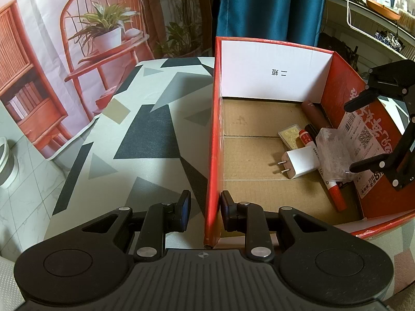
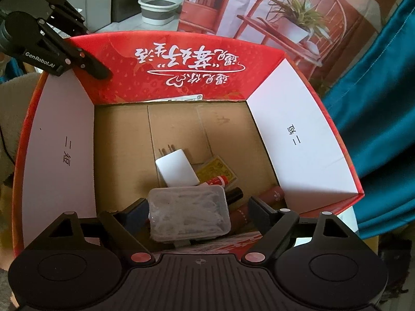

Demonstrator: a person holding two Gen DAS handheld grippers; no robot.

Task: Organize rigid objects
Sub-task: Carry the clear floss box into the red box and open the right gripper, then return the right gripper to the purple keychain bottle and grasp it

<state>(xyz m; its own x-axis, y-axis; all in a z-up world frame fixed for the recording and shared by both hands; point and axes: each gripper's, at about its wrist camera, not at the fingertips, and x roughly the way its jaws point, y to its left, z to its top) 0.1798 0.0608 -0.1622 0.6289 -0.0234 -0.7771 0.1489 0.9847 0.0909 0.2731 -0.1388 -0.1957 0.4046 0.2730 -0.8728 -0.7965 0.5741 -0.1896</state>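
Note:
A red cardboard box (image 1: 272, 72) with white inner flaps stands on the table. My left gripper (image 1: 206, 207) is shut on its near side wall, one pad on each face; one of its fingers (image 2: 96, 68) shows at the box corner in the right wrist view. Inside the box, my right gripper (image 2: 198, 210) stands open around a clear plastic case (image 2: 189, 212). The left pad is at the case's edge and the right pad is apart from it. A white charger plug (image 2: 176, 169), a gold card (image 2: 220, 171), a red marker (image 1: 337, 197) and a brown tube (image 2: 275, 194) lie on the box floor.
The box sits on a table with a grey and black geometric cloth (image 1: 145, 129). A printed backdrop of a red chair hangs behind, beside a teal curtain (image 1: 269, 5). A grey tub (image 2: 159, 7) stands on the floor. Cluttered shelves fill the far right.

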